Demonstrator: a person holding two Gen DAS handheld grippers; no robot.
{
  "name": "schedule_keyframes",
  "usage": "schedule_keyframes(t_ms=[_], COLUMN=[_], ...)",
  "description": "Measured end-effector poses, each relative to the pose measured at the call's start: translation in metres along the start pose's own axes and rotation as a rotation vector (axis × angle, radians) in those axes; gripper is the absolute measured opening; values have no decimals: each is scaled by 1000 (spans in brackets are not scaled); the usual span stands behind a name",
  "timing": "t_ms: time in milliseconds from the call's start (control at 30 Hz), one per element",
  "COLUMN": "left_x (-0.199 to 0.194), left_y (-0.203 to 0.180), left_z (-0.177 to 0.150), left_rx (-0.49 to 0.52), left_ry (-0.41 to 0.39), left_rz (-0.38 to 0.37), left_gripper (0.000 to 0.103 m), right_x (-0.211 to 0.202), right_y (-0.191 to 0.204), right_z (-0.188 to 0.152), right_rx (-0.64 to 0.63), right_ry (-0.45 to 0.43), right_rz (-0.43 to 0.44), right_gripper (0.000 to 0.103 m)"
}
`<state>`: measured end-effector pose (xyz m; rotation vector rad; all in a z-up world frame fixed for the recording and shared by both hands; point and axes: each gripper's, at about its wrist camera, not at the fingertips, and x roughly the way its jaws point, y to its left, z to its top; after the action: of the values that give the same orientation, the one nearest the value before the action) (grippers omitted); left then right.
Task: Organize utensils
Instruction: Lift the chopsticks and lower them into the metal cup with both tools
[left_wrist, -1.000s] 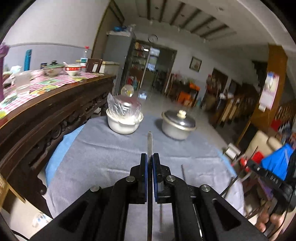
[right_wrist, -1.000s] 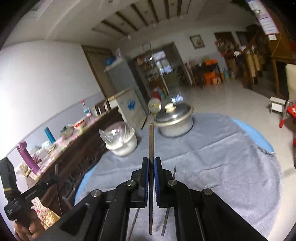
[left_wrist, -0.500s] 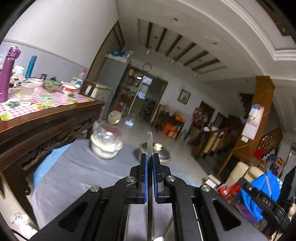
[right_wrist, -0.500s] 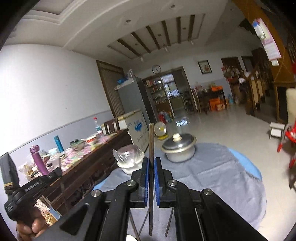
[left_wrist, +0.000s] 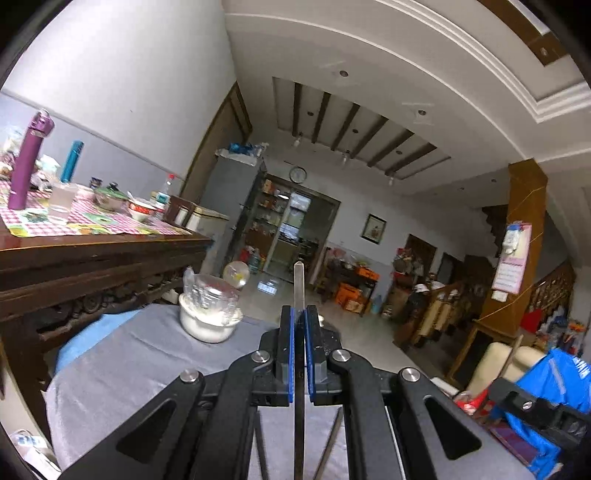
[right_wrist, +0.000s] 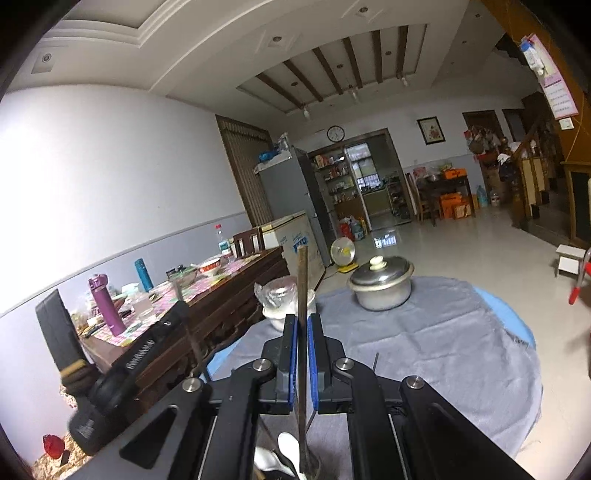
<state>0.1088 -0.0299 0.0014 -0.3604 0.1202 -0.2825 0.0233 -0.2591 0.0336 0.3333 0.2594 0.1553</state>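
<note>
My left gripper (left_wrist: 299, 314) is shut on a thin flat metal utensil (left_wrist: 298, 284) that stands upright between the blue pads; its lower end runs down out of view. My right gripper (right_wrist: 303, 321) is shut on a brown chopstick (right_wrist: 302, 273), also upright. Under the right gripper, white spoons (right_wrist: 288, 446) and more sticks stand in what looks like a metal holder (right_wrist: 314, 463), and the chopstick's lower end reaches down to it. More sticks (left_wrist: 328, 443) show under the left gripper. The left gripper's body (right_wrist: 122, 373) shows at the right wrist view's left.
A round table with a grey cloth (right_wrist: 443, 332) carries a lidded metal pot (right_wrist: 382, 284) and a white bowl covered in plastic (left_wrist: 208, 314). A dark wooden sideboard (left_wrist: 92, 258) with bottles and dishes stands to the left. Open floor lies beyond.
Both grippers have tilted upward and risen, each still holding its utensil. The table has dropped lower in both views. The holder with spoons has come into the right wrist view.
</note>
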Motion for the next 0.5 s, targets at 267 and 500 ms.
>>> schedule_keyframes(t_ms=[267, 500], left_x=[1, -5], left_y=[-1, -6], left_z=[-26, -40], left_rx=[44, 101], left_ry=[10, 23], left_rz=[46, 35], left_gripper=[5, 5], right_x=[7, 15], right_y=[5, 13], right_z=[-17, -34], right_rx=[-34, -65], right_ry=[67, 135], right_rz=[12, 15], right_gripper=[6, 6])
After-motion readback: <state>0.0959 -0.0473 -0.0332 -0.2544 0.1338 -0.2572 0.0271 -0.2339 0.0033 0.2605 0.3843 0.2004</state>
